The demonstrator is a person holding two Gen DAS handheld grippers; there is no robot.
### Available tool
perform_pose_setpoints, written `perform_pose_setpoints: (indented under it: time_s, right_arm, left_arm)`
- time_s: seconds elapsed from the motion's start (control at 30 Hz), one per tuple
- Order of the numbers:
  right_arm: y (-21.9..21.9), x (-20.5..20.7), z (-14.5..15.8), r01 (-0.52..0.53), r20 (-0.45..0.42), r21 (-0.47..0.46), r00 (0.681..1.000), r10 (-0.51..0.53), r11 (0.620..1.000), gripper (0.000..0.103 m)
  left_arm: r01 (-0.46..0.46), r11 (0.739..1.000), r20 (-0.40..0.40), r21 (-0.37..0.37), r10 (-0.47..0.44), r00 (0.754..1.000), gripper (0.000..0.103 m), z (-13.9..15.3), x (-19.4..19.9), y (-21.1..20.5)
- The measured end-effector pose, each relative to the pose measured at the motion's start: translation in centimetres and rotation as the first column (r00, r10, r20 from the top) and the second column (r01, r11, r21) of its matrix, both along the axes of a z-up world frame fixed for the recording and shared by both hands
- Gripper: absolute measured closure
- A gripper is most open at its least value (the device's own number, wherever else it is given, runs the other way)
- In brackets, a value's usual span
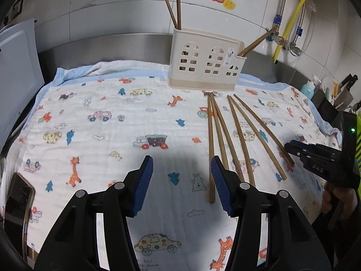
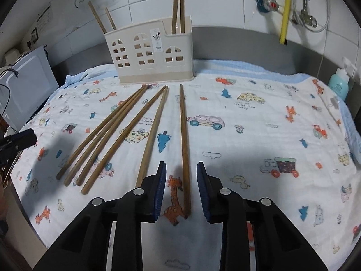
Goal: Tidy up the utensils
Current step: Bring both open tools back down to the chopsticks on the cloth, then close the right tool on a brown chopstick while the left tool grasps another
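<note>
A printed cloth point(image 2: 248, 135) with cartoon cars and giraffes covers the surface. Near its far edge stands a beige chopstick holder point(image 2: 153, 54) with window-shaped cutouts, a few chopsticks already upright in its end compartments. Six loose chopsticks lie on the cloth before it, fanned from the holder toward the near edge. The left gripper point(image 1: 181, 183) hovers with jaws apart and nothing between them, its right pad just beside the leftmost chopstick point(image 1: 211, 149). The right gripper point(image 2: 181, 189) straddles the thick end of the rightmost chopstick point(image 2: 183, 135); its jaws stand apart, pads not yet pressing. To grasp well, it should probably centre the stick between the pads, close squarely near the thick end, then lift without dragging the neighbouring chopstick point(image 2: 153, 133).
</note>
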State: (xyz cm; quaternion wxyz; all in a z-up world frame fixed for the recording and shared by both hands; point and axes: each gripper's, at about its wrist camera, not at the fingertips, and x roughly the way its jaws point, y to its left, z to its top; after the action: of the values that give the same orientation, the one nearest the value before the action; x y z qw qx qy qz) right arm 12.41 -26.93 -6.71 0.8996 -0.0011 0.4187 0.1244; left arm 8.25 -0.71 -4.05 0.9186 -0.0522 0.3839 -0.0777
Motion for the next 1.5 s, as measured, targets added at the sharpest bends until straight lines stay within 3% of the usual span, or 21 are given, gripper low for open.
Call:
perform_pose_setpoints:
  time_s: [0.4,0.47,0.73,1.17,1.5]
  right_arm:
    - [0.5,1.7,-1.3,0.003,-0.025,-0.022,1.0,-0.004,1.0,0.092]
    - [0.4,1.7,-1.3,0.009,-0.025,-0.022,1.0,-0.01,1.0,0.096]
    - [0.2,1.3,-1.2,0.009,-0.02,-0.014,1.0,-0.009,1.0,0.096]
    - [-0.2,0.6,-0.9,0.011,-0.013,-0.002,1.0,-0.011,1.0,0.096]
    - [-0.2,0.8,-1.3,0.014,-0.023,0.0,1.0,-0.014,1.0,0.096]
  left_arm:
    - [0.088,0.996,-0.015,0.018,-0.088,0.996,0.05,-1.0,0.7,-2.6]
    - [0.099,0.995,-0.007,0.024,-0.098,0.995,0.057,-1.1,1.0,-3.0]
    - [0.138,0.99,-0.059,0.005,-0.137,0.989,0.08,-2.6,2.7,-4.1]
    - [0.131,0.991,-0.115,0.018,-0.128,0.985,0.088,-4.8,5.6,-5.1]
    - [0.127,0.989,-0.105,0.07,-0.119,0.987,0.09,-4.9,6.3,-6.0]
